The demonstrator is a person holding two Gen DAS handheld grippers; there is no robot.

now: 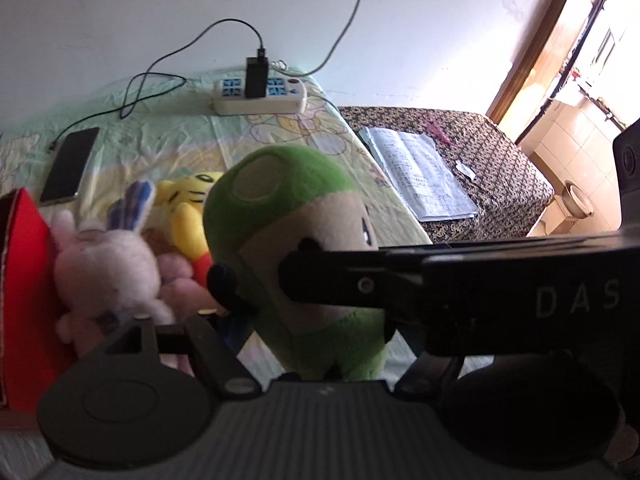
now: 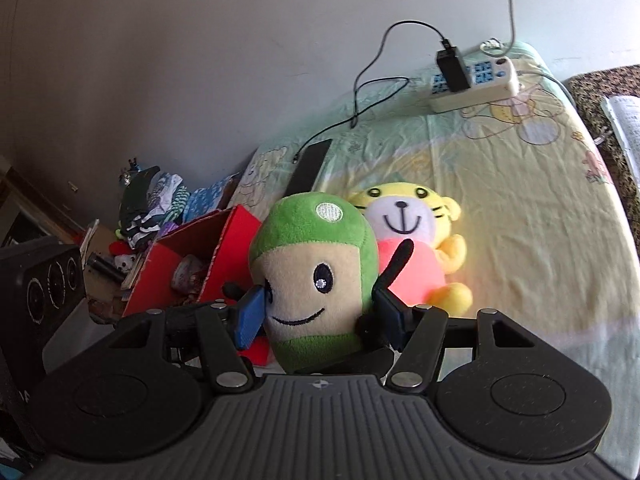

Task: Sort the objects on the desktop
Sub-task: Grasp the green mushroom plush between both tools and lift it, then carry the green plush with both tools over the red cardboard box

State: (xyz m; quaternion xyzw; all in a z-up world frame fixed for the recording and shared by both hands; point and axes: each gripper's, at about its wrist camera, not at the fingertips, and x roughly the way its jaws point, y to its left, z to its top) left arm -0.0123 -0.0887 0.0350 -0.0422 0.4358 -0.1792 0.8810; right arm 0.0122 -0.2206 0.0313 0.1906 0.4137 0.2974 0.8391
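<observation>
A green-and-beige plush doll (image 2: 316,264) stands upright at the near edge of the bed. My right gripper (image 2: 320,316) is shut on it, its blue pads (image 2: 250,316) pressed into both cheeks. In the left wrist view the same doll (image 1: 280,200) fills the middle, and the right gripper's black finger (image 1: 332,280) lies across its face. My left gripper (image 1: 316,332) straddles the doll's lower body. Only its left blue pad (image 1: 234,334) shows, close beside the doll. The other finger is hidden, so its grip is unclear.
An open red box (image 2: 236,236) stands left of the doll, with a pale rabbit plush (image 1: 104,264) against its wall. Behind lie a yellow tiger plush (image 2: 412,216), a phone (image 2: 310,164), a power strip (image 2: 476,84) and an open book (image 1: 420,176). Clutter (image 2: 156,196) is piled at the left.
</observation>
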